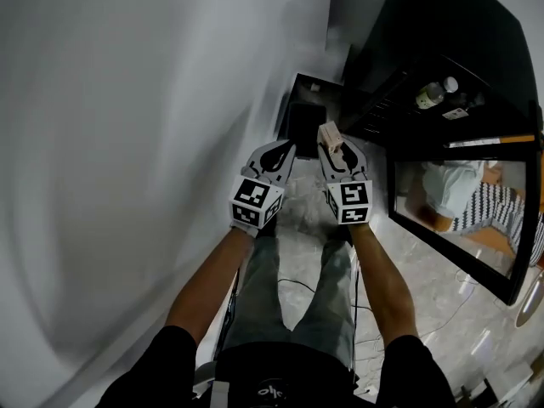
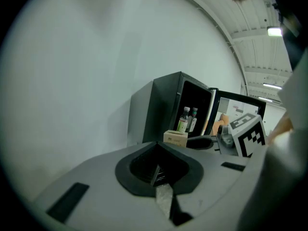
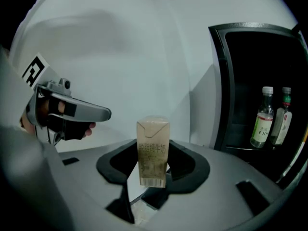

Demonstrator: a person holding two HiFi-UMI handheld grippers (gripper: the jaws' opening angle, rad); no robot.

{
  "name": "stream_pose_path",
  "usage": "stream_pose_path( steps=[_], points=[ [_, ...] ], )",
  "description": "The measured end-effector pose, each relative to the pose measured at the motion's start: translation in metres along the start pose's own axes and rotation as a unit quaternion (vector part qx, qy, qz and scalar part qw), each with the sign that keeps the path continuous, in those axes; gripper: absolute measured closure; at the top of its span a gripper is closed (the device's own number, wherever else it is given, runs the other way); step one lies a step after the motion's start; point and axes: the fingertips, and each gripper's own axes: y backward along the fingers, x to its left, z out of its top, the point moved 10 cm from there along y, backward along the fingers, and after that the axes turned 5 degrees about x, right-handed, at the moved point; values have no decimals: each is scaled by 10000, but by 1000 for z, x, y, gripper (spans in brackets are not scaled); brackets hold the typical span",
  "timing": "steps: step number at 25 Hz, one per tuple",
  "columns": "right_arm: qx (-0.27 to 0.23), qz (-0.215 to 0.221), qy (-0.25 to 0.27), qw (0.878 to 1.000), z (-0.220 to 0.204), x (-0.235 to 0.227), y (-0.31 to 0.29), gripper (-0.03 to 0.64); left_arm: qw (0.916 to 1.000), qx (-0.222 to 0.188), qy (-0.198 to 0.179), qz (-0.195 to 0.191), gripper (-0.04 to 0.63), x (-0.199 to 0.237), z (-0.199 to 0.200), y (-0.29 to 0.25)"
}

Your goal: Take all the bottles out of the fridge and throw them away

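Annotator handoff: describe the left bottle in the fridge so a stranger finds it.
Look into the open black fridge by the white wall. Two bottles stand side by side inside. The wanted bottle has the white cap; its neighbour has a green one.

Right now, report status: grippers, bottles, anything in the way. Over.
Left gripper shut, empty. Right gripper shut on carton. Two bottles standing in open fridge. Nothing seen blocking them.

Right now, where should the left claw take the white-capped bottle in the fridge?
Probably its neck, from the open front of the fridge: the white-capped bottle stands upright, and the dark-capped bottle crowds its body, while the necks stand apart.
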Motion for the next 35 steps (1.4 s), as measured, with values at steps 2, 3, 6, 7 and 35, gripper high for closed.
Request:
stream_pose_path(
  steps=[2, 3, 6, 7, 35],
  points=[
    [9, 2, 21, 10000, -21, -4, -24, 433, 10000, 41, -20, -62, 595, 10, -18, -19],
    [30, 7, 22, 10000, -33, -5, -36, 433, 9999, 71, -27, -87, 595, 15, -29, -28],
    [107, 14, 13, 9999, -71, -6, -68, 433, 9998, 143, 17, -112, 595, 28, -64, -51],
    [135, 5, 0, 9999, -83, -7, -79, 433, 9998, 162, 33, -112, 595, 32, -75, -58],
    [748, 121, -8, 9971, -170, -24, -196, 431, 9989, 394, 235, 134, 595, 92, -148, -130]
  ],
)
